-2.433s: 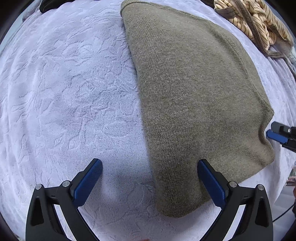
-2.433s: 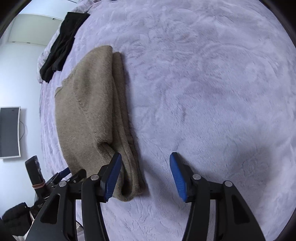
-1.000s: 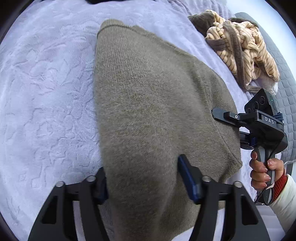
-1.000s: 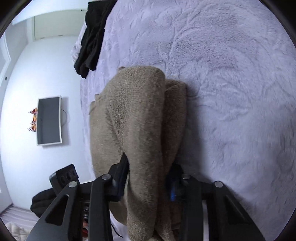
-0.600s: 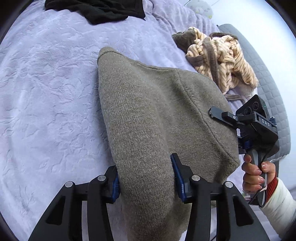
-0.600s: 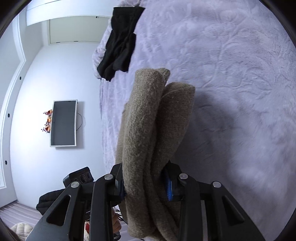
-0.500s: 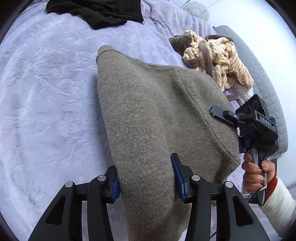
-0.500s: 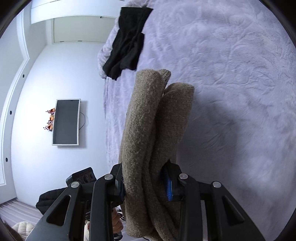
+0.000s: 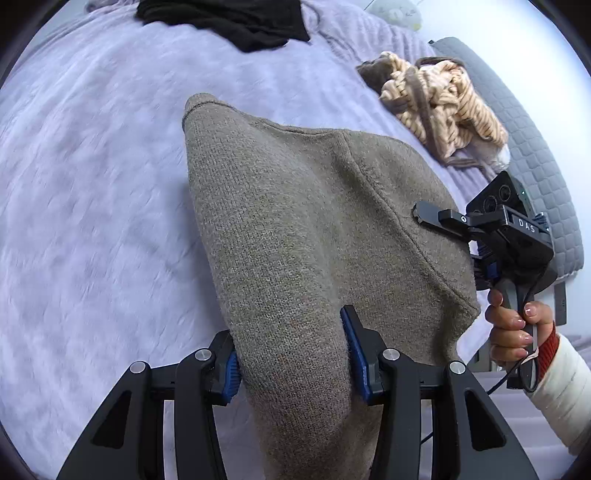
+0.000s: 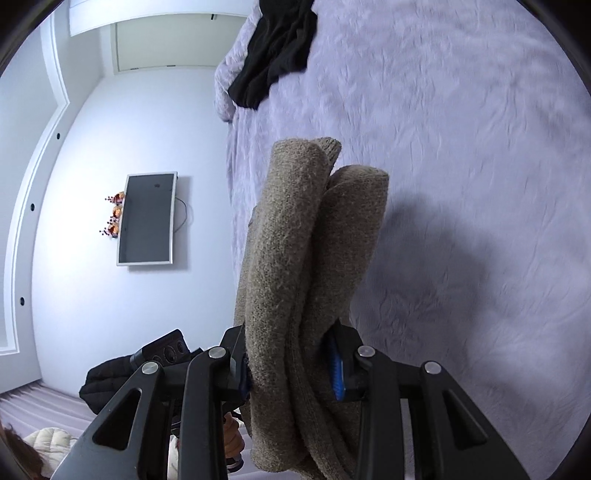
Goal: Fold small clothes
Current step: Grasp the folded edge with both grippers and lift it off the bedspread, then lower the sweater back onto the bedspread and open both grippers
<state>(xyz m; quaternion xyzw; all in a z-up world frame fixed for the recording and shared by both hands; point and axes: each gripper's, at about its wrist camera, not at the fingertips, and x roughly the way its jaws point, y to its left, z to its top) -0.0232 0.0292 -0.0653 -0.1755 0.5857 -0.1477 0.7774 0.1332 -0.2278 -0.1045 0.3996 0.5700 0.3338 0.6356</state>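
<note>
Left wrist view: the left gripper is clamped on the olive sweater's near edge, lifted over the lavender bedspread. Right wrist view: the right gripper pinches bunched layers at six o'clock. Both corners should travel level toward twelve o'clock.

The sweater is plain olive-brown knit. Under it the blanket is pale lilac with an embossed pattern. Beyond the sweater lie a black garment and a cream-and-brown striped one. Both grippers' pads are blue on black.
</note>
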